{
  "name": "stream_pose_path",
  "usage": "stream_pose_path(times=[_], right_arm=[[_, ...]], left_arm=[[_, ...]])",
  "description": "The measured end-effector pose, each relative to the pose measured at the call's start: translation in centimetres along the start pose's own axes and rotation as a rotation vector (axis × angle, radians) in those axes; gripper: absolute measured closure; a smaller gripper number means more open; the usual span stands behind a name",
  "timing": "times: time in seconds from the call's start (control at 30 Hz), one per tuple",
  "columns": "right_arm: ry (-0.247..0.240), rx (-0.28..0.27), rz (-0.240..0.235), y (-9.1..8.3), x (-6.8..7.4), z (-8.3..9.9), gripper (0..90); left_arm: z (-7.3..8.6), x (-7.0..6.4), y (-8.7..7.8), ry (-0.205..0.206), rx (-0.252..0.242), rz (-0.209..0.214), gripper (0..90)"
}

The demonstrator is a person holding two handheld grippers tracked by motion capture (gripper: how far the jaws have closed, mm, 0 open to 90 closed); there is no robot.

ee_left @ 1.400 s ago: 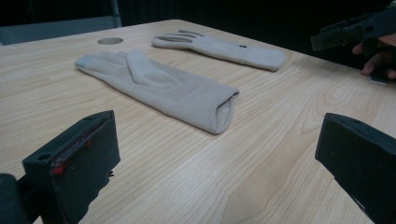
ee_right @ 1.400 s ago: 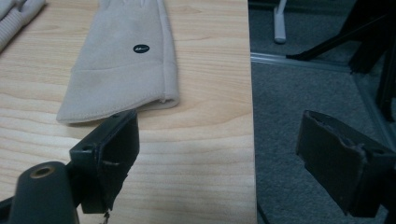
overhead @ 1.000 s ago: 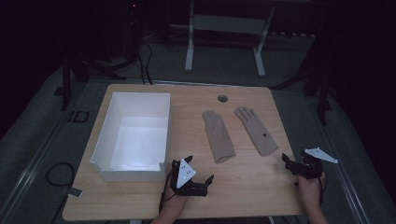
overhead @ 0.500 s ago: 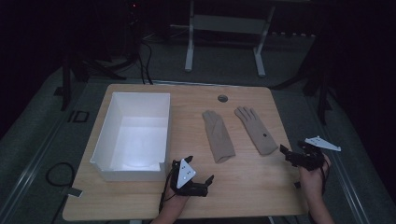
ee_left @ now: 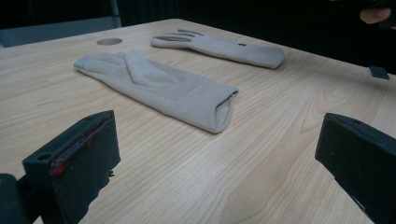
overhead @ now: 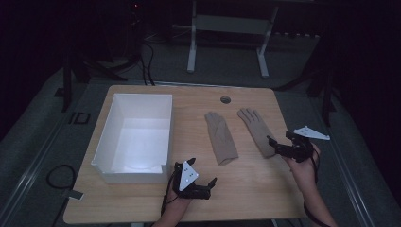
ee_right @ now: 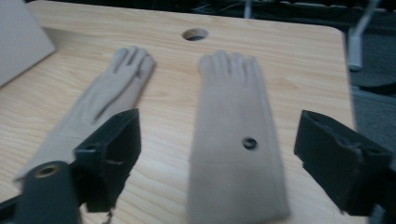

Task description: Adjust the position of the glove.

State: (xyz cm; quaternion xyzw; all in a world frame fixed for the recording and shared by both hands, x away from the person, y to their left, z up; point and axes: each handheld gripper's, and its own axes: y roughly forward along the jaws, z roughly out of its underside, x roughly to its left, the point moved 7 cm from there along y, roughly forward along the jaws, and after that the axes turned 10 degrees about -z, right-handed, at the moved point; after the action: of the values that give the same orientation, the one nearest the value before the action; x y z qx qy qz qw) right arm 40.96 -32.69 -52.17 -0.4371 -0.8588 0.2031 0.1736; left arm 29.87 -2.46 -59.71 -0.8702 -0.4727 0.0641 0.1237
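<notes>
The left gripper (overhead: 204,185), jaws spread and empty, rests on the wooden tabletop (overhead: 246,189) beside the white rectangular box (overhead: 137,137). Two flat beige fabric gloves lie mid-tabletop: the left glove (overhead: 220,137), then the right glove (overhead: 257,130). The right gripper (overhead: 274,145), jaws spread, sits at the right glove's cuff.

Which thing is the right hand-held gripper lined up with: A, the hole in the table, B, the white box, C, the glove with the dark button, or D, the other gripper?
C: in the right gripper view the glove with the dark button lies between the open jaws of the right hand-held gripper.
</notes>
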Motion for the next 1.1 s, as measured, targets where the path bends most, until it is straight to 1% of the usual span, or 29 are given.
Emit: stream_pose_path(times=[0.03,0.07,0.13,0.17,0.2,0.23,0.27,0.3,0.33,0.37,0.4,0.43,0.47,0.5,0.6,0.63,0.7,0.77,0.8,0.83,0.87,0.93,0.97,1.0,1.03,1.07,1.1], right_arm=[[-0.015,0.002,-0.009,0.6,0.4,-0.5,18.5],[-0.015,0.002,-0.009,0.6,0.4,-0.5,18.5],[-0.027,0.005,-0.02,1.3,0.9,-0.9,20.1],[-0.037,0.003,-0.033,1.8,1.4,-1.3,21.2],[-0.044,0.003,-0.036,2.1,1.7,-1.4,21.6],[-0.047,0.007,-0.046,2.4,2.0,-1.6,21.7],[-0.047,0.007,-0.046,2.4,2.0,-1.6,21.7],[-0.064,0.006,-0.053,3.0,2.5,-1.9,21.8],[-0.064,0.006,-0.053,3.0,2.5,-1.9,21.8],[-0.067,0.015,-0.067,3.4,2.8,-2.0,21.7],[-0.083,0.019,-0.068,4.0,3.4,-2.2,21.7],[-0.083,0.019,-0.068,4.0,3.4,-2.2,21.7],[-0.086,0.025,-0.084,4.6,3.8,-2.4,21.7],[-0.086,0.025,-0.084,4.6,3.8,-2.4,21.7],[-0.094,0.034,-0.091,5.4,4.4,-2.6,21.7],[-0.098,0.042,-0.102,5.9,4.8,-2.6,21.7],[-0.1,0.044,-0.106,6.2,5.0,-2.5,21.7],[-0.107,0.057,-0.118,7.0,5.5,-2.4,21.7],[-0.107,0.057,-0.118,7.0,5.5,-2.4,21.7],[-0.109,0.063,-0.126,7.3,5.7,-2.3,21.7],[-0.114,0.068,-0.123,7.6,5.8,-2.3,21.7],[-0.118,0.075,-0.134,8.2,6.1,-2.2,21.7],[-0.122,0.075,-0.132,8.4,6.2,-2.2,21.8],[-0.124,0.081,-0.138,9.1,6.5,-2.1,22.1],[-0.126,0.082,-0.137,9.5,6.6,-2.1,22.3],[-0.126,0.082,-0.137,9.5,6.6,-2.1,22.3],[-0.128,0.085,-0.14,9.8,6.7,-2.1,22.5]], left_arm=[[0.0,0.0,0.0,-0.002,0.0,0.0,0.0],[0.0,0.0,0.0,-0.003,0.0,0.0,0.0],[0.0,0.0,0.0,-0.003,0.0,0.0,0.0],[0.0,0.0,0.0,-0.002,0.0,0.001,0.0],[0.0,0.0,0.0,-0.002,0.0,0.001,0.0],[0.0,0.0,0.0,-0.002,-0.001,0.001,0.0],[0.0,0.0,0.0,-0.001,0.0,0.001,0.0],[0.0,-0.1,0.0,-0.001,0.0,0.001,0.1],[0.0,-0.1,0.0,-0.001,0.0,0.001,0.1],[0.0,-0.1,0.0,-0.001,0.0,0.002,0.1],[0.0,0.0,0.0,-0.002,0.0,0.002,0.1],[0.0,0.0,0.0,-0.002,0.0,0.002,0.0],[0.0,0.0,0.0,-0.002,0.0,0.002,0.0],[0.0,0.0,0.0,-0.002,0.0,0.002,0.0],[0.0,0.0,0.0,-0.001,0.0,0.002,0.1],[0.0,0.0,0.0,0.0,0.001,0.004,0.1],[0.0,0.0,0.0,-0.001,0.001,0.003,0.0],[0.0,0.0,0.0,0.0,0.001,0.005,0.1],[0.0,0.0,0.0,-0.001,0.001,0.005,0.1],[0.0,0.0,0.0,0.0,0.001,0.005,0.1],[0.0,-0.1,0.0,0.0,0.001,0.005,0.0],[0.0,-0.1,0.0,0.0,0.001,0.005,0.0],[0.0,-0.1,0.0,0.0,0.001,0.006,0.0],[0.0,0.0,0.0,0.0,0.001,0.006,0.0],[0.0,0.0,0.0,0.0,0.001,0.006,0.1],[0.0,-0.1,0.0,0.0,0.001,0.006,0.1],[0.0,-0.1,0.0,0.0,0.001,0.007,0.0]])
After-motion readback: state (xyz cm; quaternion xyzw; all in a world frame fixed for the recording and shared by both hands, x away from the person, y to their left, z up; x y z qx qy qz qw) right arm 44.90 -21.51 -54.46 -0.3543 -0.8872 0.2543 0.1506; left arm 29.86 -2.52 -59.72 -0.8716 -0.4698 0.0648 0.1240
